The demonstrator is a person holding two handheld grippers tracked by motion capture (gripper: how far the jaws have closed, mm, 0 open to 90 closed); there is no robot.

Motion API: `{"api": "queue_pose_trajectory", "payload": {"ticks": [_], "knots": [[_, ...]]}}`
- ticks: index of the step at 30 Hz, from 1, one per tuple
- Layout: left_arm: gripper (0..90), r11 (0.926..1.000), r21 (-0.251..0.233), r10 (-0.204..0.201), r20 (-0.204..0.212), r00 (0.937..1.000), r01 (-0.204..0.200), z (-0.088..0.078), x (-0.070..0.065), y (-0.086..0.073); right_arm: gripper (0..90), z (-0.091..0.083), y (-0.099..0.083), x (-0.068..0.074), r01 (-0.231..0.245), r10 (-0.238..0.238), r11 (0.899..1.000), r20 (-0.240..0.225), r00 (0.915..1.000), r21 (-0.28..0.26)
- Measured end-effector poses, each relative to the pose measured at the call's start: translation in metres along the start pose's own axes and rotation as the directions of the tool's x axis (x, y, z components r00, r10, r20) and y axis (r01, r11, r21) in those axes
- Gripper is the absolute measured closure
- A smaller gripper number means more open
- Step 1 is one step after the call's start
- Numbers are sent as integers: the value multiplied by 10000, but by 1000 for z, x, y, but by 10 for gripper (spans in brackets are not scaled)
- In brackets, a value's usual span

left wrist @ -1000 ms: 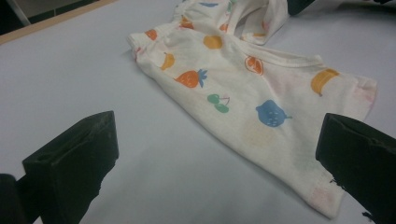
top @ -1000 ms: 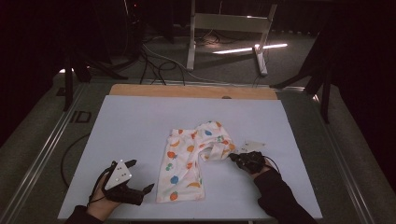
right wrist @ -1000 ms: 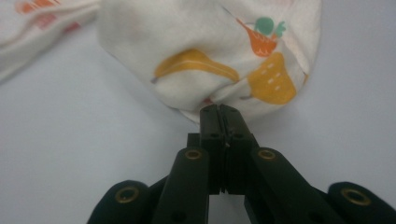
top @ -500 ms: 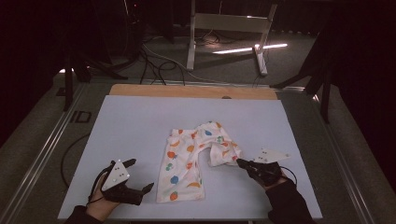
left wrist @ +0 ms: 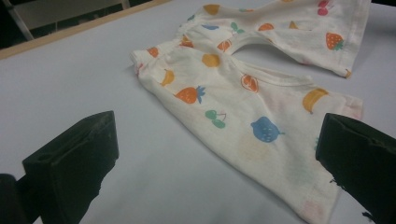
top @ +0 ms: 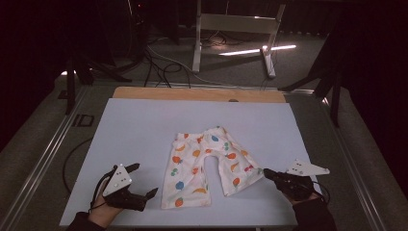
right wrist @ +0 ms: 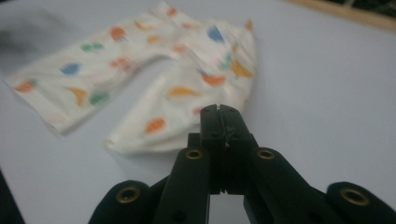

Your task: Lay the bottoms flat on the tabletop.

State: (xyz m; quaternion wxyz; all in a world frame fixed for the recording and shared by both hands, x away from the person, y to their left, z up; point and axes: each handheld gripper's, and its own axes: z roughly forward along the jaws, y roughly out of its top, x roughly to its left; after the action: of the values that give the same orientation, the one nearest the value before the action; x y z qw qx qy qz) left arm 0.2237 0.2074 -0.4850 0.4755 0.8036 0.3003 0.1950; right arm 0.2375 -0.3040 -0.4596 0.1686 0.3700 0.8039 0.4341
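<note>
A: White cotton with fruit prints: in the high view the little trousers [top: 207,166] now lie with both legs spread apart, where a second ago your right-hand leg was folded over toward the middle. You've pulled it out flat with the right tool [top: 267,173].

B: So the spreading is nearly done?

A: I'd say so. The right tool sits just beside that leg's hem, toward the near right corner of the surface [top: 144,120]. The left tool [top: 144,180] waits near the near left corner, beside the other leg.

B: And the left gripper view?

A: Your left tool [left wrist: 219,154] stands wide, the near leg [left wrist: 243,126] lying between its jaws, untouched.

B: The right gripper view?

A: The right tool [right wrist: 219,109] is pinched tight with no cloth visible in it; the hem [right wrist: 135,142] lies just ahead.
</note>
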Motion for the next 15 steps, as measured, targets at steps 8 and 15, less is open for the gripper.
{"api": "queue_pose_trajectory", "payload": {"ticks": [8,15], "knots": [[2,10000,93,15,76,10000,-16,3,0,-1,323,6,-11,-14,-506,511,9983,163,9986,-274],[2,9999,102,-8,131,9999,6,3,0,-1,138,12,-4,-12,-467,434,9962,-465,9980,-732]]}}
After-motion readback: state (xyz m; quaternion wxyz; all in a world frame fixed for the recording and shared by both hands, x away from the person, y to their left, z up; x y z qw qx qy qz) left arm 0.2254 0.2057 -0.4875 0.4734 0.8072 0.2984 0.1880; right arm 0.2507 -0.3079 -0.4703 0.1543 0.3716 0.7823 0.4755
